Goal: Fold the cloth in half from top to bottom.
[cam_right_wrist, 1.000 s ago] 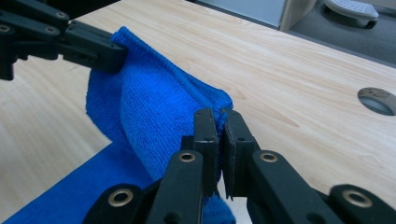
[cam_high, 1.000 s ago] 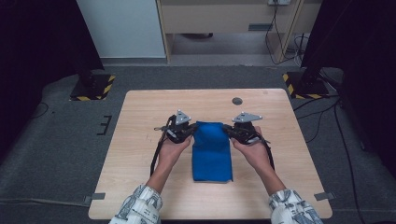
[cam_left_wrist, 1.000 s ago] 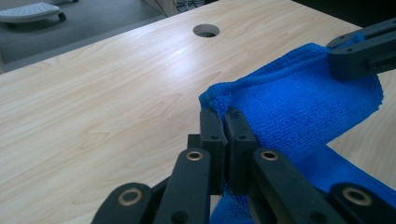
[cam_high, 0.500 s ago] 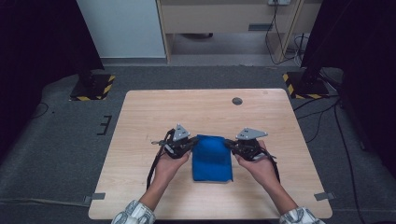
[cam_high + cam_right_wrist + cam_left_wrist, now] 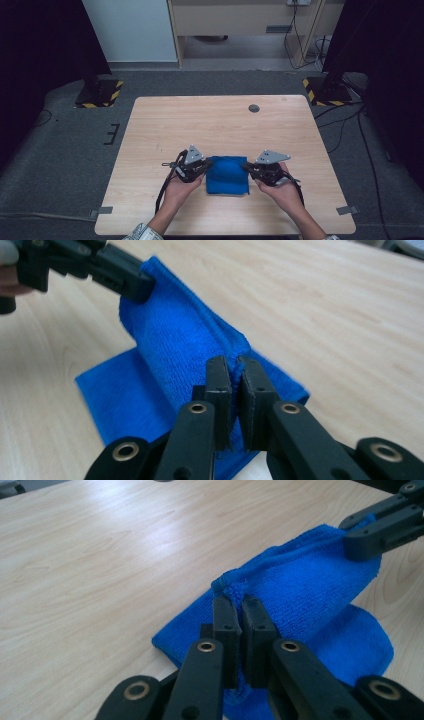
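Observation:
A blue cloth (image 5: 227, 175) lies folded on the wooden table (image 5: 220, 125), near its front edge. My left gripper (image 5: 204, 167) is shut on the cloth's far left corner. My right gripper (image 5: 246, 169) is shut on the far right corner. In the left gripper view the jaws pinch the cloth's hemmed edge (image 5: 235, 582), lifted off the lower layer, with the right gripper (image 5: 385, 525) at the other end. In the right gripper view the raised fold of cloth (image 5: 190, 340) runs from my jaws to the left gripper (image 5: 115, 275).
A small dark round hole (image 5: 254, 108) sits in the table near the far edge. Bare wood spreads on all sides of the cloth. Black-and-yellow striped stand bases (image 5: 100, 92) rest on the grey floor beyond the table's corners.
Both grippers have moved toward the front edge of the table, carrying the cloth's far edge over itself. The cloth is now shorter, folded in half.

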